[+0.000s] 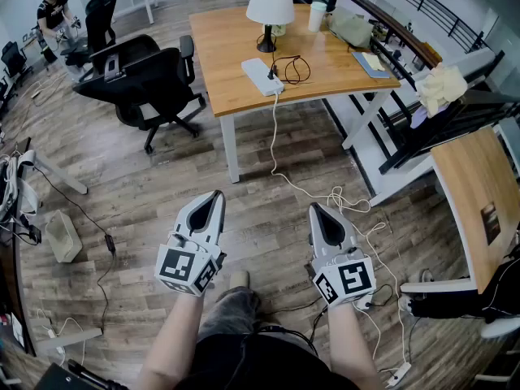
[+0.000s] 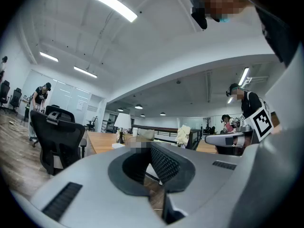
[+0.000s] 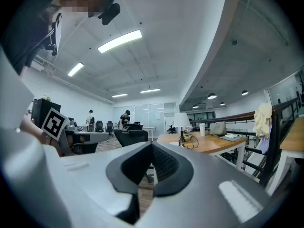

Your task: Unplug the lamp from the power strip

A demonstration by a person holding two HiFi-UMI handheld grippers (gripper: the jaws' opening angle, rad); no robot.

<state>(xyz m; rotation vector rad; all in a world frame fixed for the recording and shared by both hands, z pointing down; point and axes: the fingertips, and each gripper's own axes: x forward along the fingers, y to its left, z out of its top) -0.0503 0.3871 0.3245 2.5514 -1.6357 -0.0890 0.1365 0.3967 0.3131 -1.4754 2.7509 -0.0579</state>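
Observation:
A white-shaded lamp (image 1: 270, 8) stands on the far wooden table (image 1: 231, 51). Its black cord (image 1: 294, 68) coils beside a white power strip (image 1: 262, 77) near the table's front edge. The strip's white cable (image 1: 276, 149) drops to the floor. Both grippers hang low over the wood floor, well short of the table. My left gripper (image 1: 216, 195) is shut with nothing in it, and so is my right gripper (image 1: 318, 210). The lamp (image 2: 123, 123) shows small and distant past the left gripper (image 2: 151, 148). From the right gripper (image 3: 152, 148) the lamp (image 3: 181, 122) is also far ahead.
Black office chairs (image 1: 154, 75) stand left of the table. On the table are a cup (image 1: 317, 15), a bag (image 1: 351, 29) and a book (image 1: 372, 62). White cables (image 1: 357, 210) trail over the floor on the right, near a second table (image 1: 479, 189). A person (image 1: 54, 8) stands far left.

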